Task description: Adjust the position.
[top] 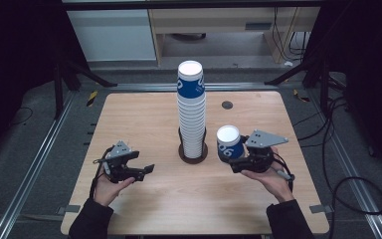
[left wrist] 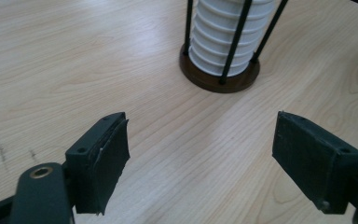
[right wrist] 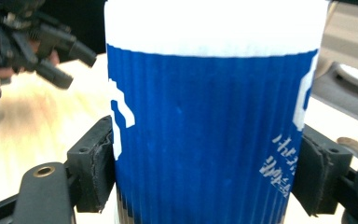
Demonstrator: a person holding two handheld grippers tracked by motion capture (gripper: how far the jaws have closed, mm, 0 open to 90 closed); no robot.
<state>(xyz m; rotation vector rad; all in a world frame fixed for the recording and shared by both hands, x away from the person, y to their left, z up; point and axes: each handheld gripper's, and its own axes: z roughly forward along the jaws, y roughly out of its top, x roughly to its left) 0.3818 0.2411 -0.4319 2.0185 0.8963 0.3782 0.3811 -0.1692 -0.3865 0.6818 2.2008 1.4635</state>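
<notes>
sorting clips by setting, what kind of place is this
Probably a lab or workshop recording rig: a bare wooden table on metal floor rails, loose cables on grey carpet, and dark surrounds.

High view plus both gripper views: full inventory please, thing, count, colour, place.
table: one, light wood, centre of the high view
cup stack: one tall stack, white with a blue sleeve on the top cup, table centre
stack holder: one, dark round base with thin black rods, under the stack
loose cup: one, blue and white, right of the stack, in the right gripper
round dark disc: one, far right of the table
left gripper: one, black, open, holding nothing, left of the stack
right gripper: one, black, shut on the loose cup
</notes>
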